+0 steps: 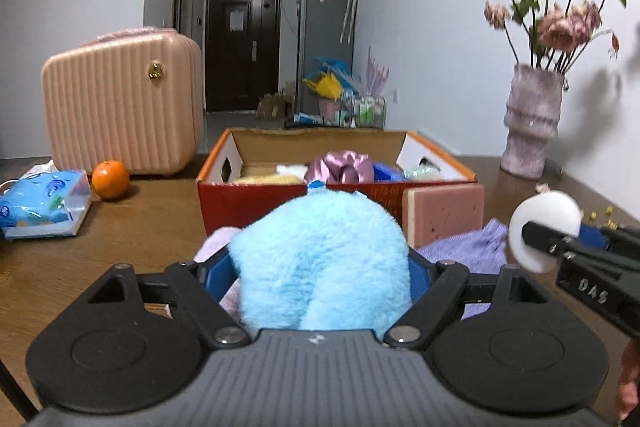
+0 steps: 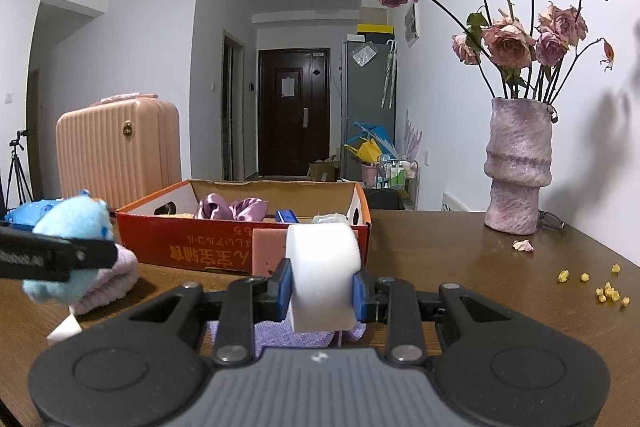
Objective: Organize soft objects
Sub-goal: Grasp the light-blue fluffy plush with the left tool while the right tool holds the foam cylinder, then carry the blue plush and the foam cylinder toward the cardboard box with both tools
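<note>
From the left wrist, the left tongs gripped a fluffy blue toy, whose bulk hid most of both blue pads and the fingertips. Behind it on the brown desk stood an open orange box that already held a purple satin scrunchie, something yellow, something blue and a pale lump, all half hidden by the box wall. A pink sponge leaned against the box front. A purple cloth lay under the tongs, mostly covered. At the right edge the right tongs came in cut off, clamped on a white foam roll. An orange, a tissue pack, a pink case and a vase of blurred dried roses stood around.

From the right wrist, the right tongs were narrowed on the white foam roll, held upright between the pads above the purple cloth. The roll hid part of the pink sponge and the box front. At the left edge a black finger of the left tongs, cut off by the frame, crossed the blue toy, held above a pale pink knitted thing. A white corner poked out below, too little showing to name. Yellow crumbs and a petal lay on the desk near the vase.
</note>
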Demonstrator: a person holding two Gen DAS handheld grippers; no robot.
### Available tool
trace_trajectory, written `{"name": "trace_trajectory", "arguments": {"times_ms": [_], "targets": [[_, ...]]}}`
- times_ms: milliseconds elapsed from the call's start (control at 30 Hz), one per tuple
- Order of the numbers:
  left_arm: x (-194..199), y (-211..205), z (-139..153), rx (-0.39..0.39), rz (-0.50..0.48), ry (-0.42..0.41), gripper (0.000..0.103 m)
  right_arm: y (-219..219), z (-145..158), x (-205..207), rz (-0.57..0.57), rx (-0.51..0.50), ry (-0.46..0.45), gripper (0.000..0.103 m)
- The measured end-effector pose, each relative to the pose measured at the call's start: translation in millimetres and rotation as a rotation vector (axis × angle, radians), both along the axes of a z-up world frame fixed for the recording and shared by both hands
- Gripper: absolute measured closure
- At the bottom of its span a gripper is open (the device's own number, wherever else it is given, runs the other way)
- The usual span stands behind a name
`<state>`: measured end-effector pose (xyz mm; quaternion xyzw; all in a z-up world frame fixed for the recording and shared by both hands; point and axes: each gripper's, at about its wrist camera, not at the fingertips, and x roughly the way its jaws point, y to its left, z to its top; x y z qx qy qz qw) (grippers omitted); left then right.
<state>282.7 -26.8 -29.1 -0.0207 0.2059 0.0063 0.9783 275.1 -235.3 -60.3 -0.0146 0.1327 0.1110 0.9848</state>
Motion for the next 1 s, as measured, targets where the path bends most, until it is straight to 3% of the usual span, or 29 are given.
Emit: {"name": "trace_trajectory", "arguments": {"times_ms": [1000], "targets": [[-20, 12, 19, -0.043, 0.034, -0.084, 0.021, 15, 14, -15, -0.018, 0.053, -0.076, 0.074]]}}
